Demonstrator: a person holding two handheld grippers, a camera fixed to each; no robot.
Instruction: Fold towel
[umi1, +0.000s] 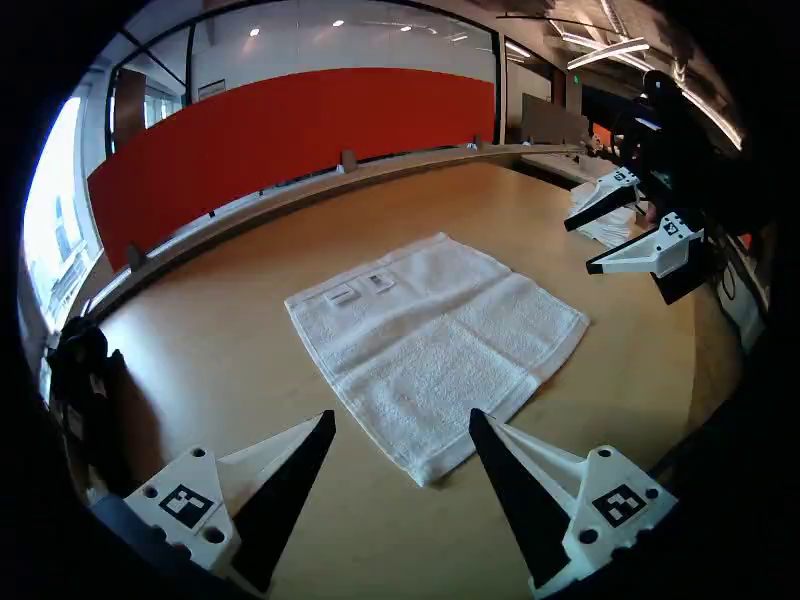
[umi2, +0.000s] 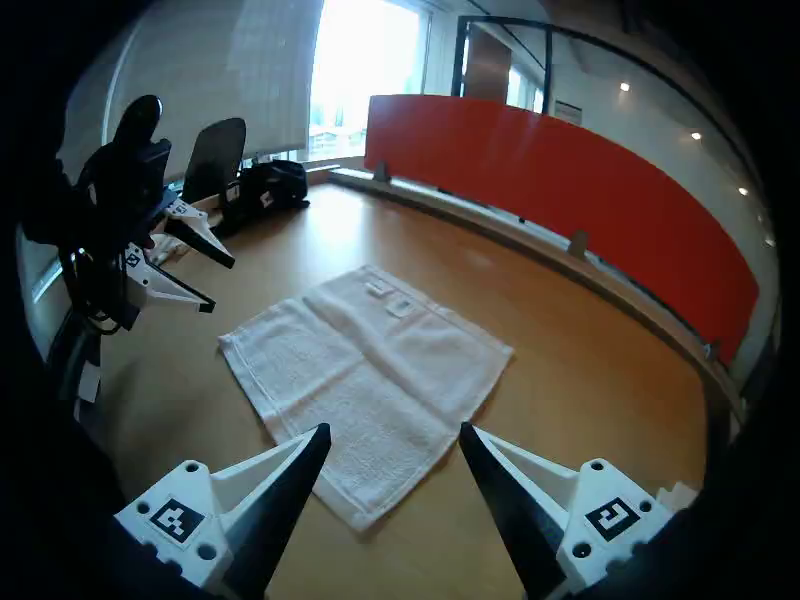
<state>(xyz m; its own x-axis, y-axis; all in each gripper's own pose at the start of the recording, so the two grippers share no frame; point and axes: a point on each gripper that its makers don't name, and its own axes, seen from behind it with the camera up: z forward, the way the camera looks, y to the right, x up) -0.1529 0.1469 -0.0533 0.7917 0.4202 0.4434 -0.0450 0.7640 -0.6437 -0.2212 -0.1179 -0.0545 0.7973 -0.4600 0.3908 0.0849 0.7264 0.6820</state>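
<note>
While both claws are hanging open, the white towel (umi1: 435, 335) is lying flat on the wooden table (umi1: 230, 320).

Closest in the left gripper view, the left gripper (umi1: 400, 415) is holding its two black fingers spread wide and is pinching nothing. One corner of the towel is lying between them, but I cannot tell if they are touching it. In the right gripper view, the right gripper (umi2: 392, 428) is also spreading its fingers wide, with another corner of the towel lying between them. The towel is sitting in the middle of the table, and two small tags (umi1: 360, 290) are showing near its far edge. Farther off, past the towel, each view is showing the other claw over the table, open too. Behind the table a long red wall (umi1: 300, 130) is standing, and black chairs (umi2: 215, 150) are standing by a bright window (umi2: 360, 70).
</note>
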